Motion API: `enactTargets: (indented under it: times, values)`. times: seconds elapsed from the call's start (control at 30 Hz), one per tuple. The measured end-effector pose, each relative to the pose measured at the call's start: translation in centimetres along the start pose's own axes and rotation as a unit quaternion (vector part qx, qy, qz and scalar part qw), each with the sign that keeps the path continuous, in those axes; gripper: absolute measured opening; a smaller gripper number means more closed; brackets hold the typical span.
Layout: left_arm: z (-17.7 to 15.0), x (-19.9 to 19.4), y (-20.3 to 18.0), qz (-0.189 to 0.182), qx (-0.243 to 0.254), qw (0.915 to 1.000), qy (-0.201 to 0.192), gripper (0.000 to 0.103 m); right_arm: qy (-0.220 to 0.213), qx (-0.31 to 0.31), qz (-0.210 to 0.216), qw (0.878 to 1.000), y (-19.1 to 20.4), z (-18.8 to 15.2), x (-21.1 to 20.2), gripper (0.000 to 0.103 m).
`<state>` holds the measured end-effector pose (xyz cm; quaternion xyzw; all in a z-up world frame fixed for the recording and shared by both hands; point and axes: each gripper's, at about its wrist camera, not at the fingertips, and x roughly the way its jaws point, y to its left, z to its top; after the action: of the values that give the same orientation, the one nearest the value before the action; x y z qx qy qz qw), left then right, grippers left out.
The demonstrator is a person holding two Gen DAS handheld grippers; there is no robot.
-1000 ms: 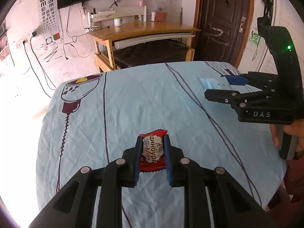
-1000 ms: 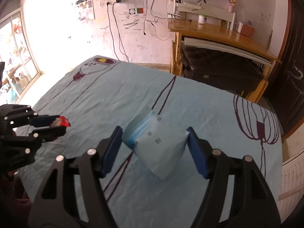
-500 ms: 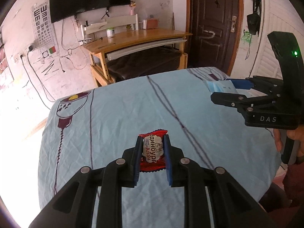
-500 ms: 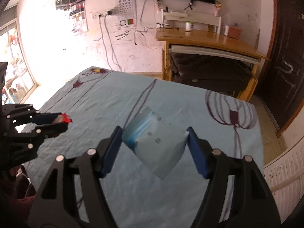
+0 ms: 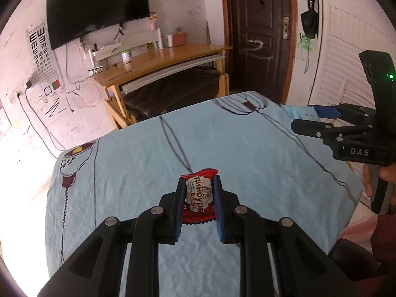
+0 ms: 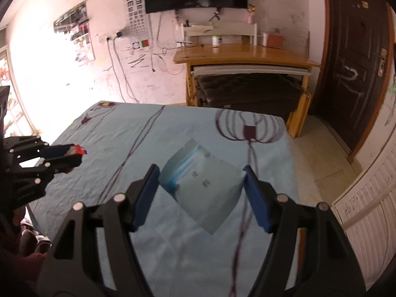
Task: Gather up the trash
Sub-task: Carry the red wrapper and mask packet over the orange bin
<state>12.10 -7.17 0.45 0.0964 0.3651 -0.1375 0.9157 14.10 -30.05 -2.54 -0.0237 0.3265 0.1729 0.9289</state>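
Note:
My left gripper (image 5: 198, 185) is shut on a red candy wrapper (image 5: 199, 199) with white lettering and holds it above the table covered in a light blue cloth (image 5: 148, 163). My right gripper (image 6: 201, 173) is shut on a pale blue packet (image 6: 201, 185), held by two corners above the cloth (image 6: 111, 143). In the left wrist view the right gripper (image 5: 309, 118) is at the right edge with the packet (image 5: 300, 112) sticking out. In the right wrist view the left gripper (image 6: 71, 154) is at the left with the red wrapper (image 6: 76, 149).
A wooden desk (image 5: 163, 59) with a dark cushion under it stands beyond the table by the wall. A dark door (image 5: 259, 29) is at the far right, and a white shutter panel (image 6: 366, 198) is to the right of the table.
Both grippers have risen and turned right, keeping hold of their items. The table now sits lower in both views and more of the door and floor shows.

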Motion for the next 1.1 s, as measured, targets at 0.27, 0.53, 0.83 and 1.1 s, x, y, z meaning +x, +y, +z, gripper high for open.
enactTargets:
  times: [0.27, 0.53, 0.83, 1.1]
  values:
    - [1.1, 0.2, -3.7, -0.01, 0.03, 0.9995, -0.002, 0.017, -0.015, 0.037, -0.015, 0.999, -3.4, -2.1, -2.1, 0.066]
    - [2.1, 0.8, -7.8, -0.021, 0.063, 0.9978, 0.0, 0.017, -0.026, 0.079, -0.03, 0.996, -7.7, -4.6, -4.0, 0.066]
    - [3.0, 1.4, -12.9, -0.033, 0.103, 0.9942, 0.003, 0.017, -0.029, 0.114, -0.047, 0.992, -11.9, -8.4, -5.8, 0.066]
    - [4.3, 2.2, -18.7, -0.058, 0.14, 0.9885, 0.005, 0.017, -0.007, 0.15, -0.051, 0.987, -15.6, -12.3, -5.2, 0.066]
